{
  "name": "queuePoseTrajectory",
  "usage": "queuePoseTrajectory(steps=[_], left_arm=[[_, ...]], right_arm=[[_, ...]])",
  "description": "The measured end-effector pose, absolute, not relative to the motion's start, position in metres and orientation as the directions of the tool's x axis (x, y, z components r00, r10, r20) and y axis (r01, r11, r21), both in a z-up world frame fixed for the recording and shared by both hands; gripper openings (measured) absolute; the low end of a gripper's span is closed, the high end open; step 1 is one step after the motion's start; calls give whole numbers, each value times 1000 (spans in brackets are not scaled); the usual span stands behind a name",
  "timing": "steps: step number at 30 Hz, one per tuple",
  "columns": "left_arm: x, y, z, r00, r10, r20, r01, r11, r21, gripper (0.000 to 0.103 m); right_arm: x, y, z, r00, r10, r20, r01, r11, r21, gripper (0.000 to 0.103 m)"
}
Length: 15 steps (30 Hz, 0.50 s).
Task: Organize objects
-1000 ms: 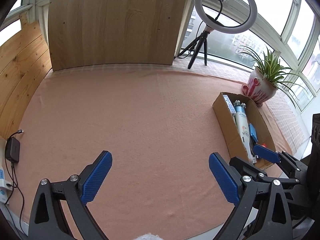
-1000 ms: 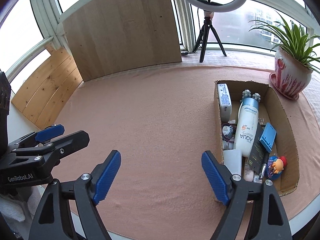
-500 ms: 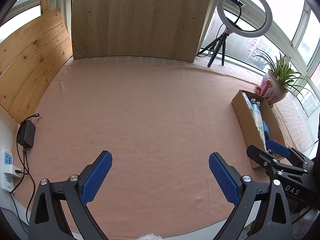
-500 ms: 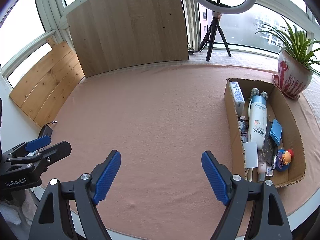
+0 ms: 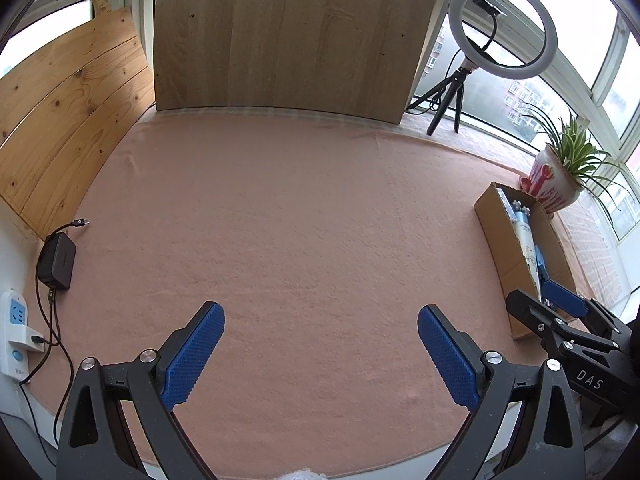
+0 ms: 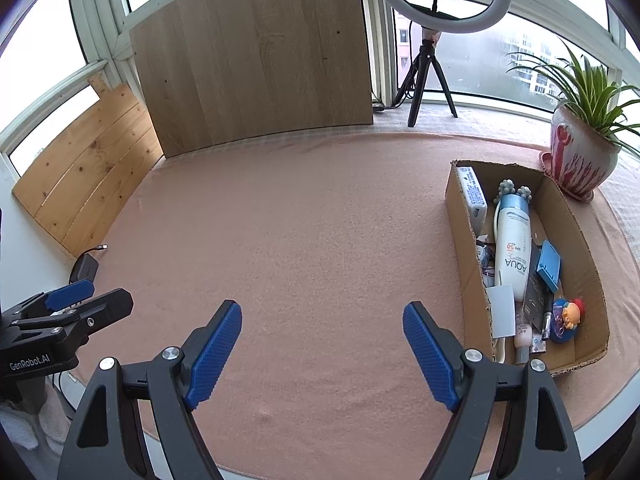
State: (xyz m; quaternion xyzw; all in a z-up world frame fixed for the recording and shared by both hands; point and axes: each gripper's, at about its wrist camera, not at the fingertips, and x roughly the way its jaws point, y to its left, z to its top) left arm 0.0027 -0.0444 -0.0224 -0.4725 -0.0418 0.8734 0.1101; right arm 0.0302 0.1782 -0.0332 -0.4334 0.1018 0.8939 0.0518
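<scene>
Salmon-pink cloth point(image 6: 304, 240) covers the whole tabletop, with windows curving round behind it and a pale wooden board point(image 6: 256, 56) propped upright at the far edge. Everything to be sorted sits in the cardboard box point(image 6: 460, 240), a long open carton lying on the cloth toward the right side. Inside it a white AQUA bottle point(image 6: 512, 248) lies lengthwise down the middle, a small white printed packet point(image 6: 474, 196) leans against the box's left wall at its far end, a blue plastic piece point(image 6: 549, 266) rests just right of the bottle, and a little cartoon figure point(image 6: 566, 316) lies in the near right corner. Just beyond the box's far right corner stands a red-and-white potted plant point(image 6: 580, 160); a ring light on a tripod point(image 6: 434, 8) stands farther back. Well left of the box, the left gripper point(image 5: 320, 356) hangs above bare cloth, jaws spread wide and empty. The right gripper point(image 6: 322, 354) hovers just left of the box, likewise released, nothing between its blue pads point(image 6: 430, 360).
</scene>
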Motion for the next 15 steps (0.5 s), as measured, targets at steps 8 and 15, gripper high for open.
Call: queuePoseTrajectory(steps=[8,15], left_arm=[[-6,-48,-25,-522,238,-819,-158,-971,-181,99],[-13,-50,-27,-516,242,-821,-161,-970,-185,99]], right_arm=[[25,175,-34,-623,8,-782,-184,-973,136,80],[20,174,-36,-620,10,-784,-190,-972,138,80]])
